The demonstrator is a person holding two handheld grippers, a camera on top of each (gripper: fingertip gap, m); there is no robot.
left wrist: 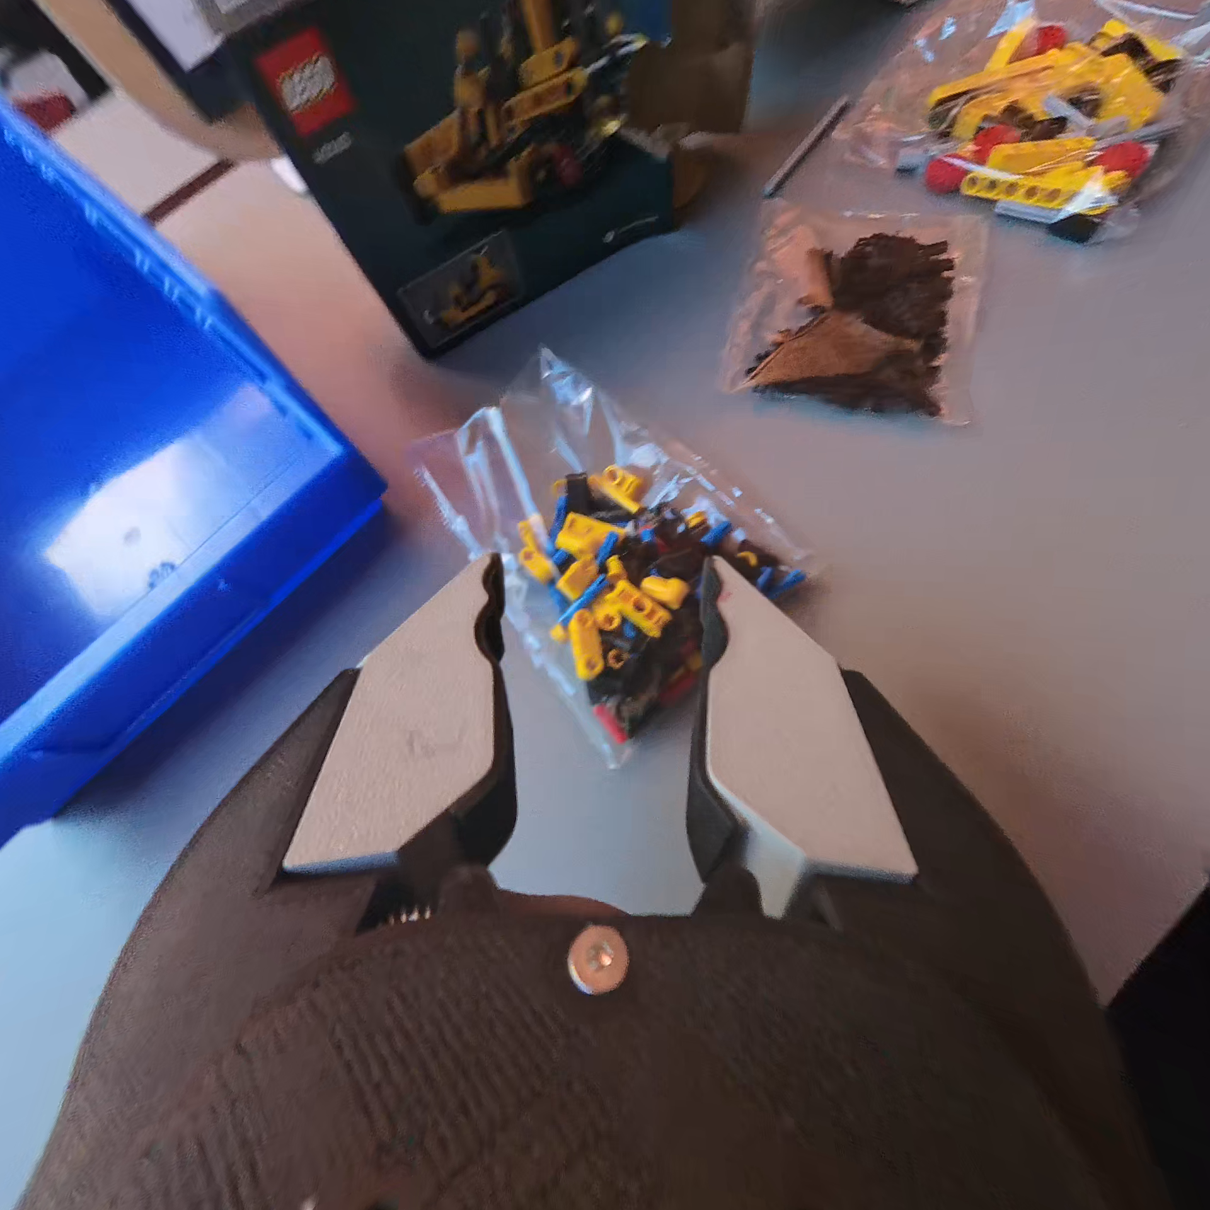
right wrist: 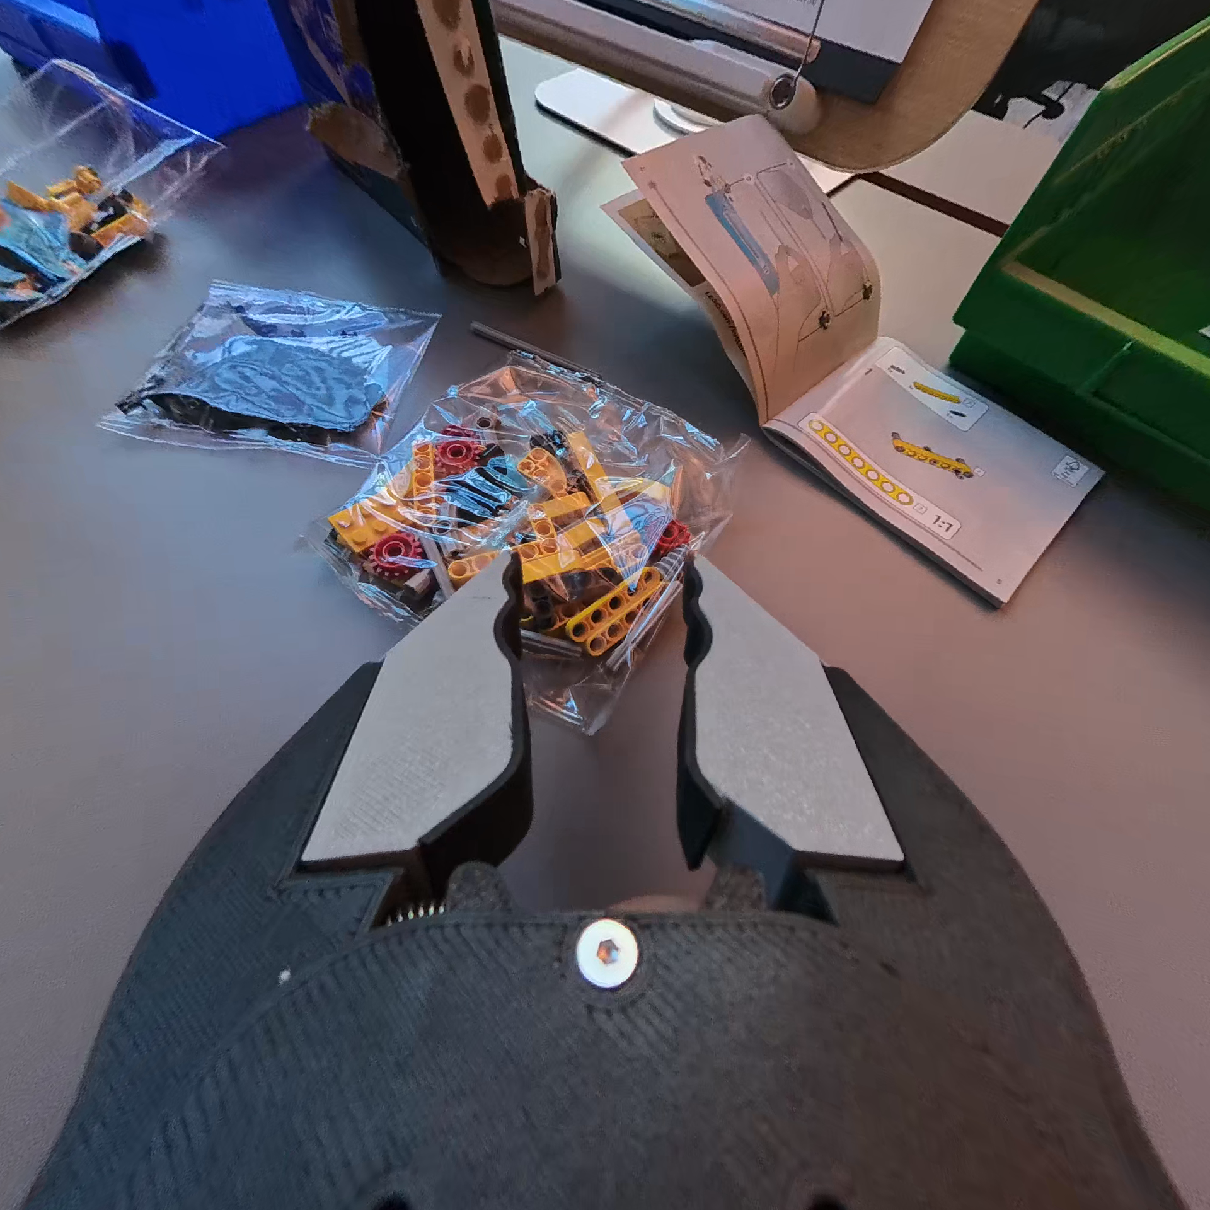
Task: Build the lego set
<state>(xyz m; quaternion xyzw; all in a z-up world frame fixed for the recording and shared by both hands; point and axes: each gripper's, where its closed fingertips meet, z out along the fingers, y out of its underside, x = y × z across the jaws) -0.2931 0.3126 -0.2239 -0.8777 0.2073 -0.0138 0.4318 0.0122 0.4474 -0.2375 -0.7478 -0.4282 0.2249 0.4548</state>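
My left gripper [left wrist: 601, 576] is open and empty, hovering over a clear bag of small yellow, blue and black pieces [left wrist: 609, 576] on the grey table. My right gripper [right wrist: 599, 576] is open and empty above a clear bag of yellow beams and red gears [right wrist: 524, 497]. That same bag shows far right in the left wrist view [left wrist: 1041, 131]. A bag of black pieces [left wrist: 871, 321] lies between them, also in the right wrist view [right wrist: 275, 386]. The small-pieces bag shows at the far left of the right wrist view [right wrist: 72, 216]. The set's dark box [left wrist: 471, 170] stands behind.
A blue bin [left wrist: 131, 458] stands at the left. An open instruction booklet [right wrist: 871, 406] lies right of the beam bag, with a green bin [right wrist: 1100, 262] beyond it. A thin dark axle [right wrist: 524, 347] lies behind the beam bag. A monitor base [right wrist: 628, 98] is at the back. Spacing between my two grippers at the tips: around 35 centimetres. The monitor base [right wrist: 628, 98] lies some 35 centimetres from my left tips, 40 centimetres from my right tips.
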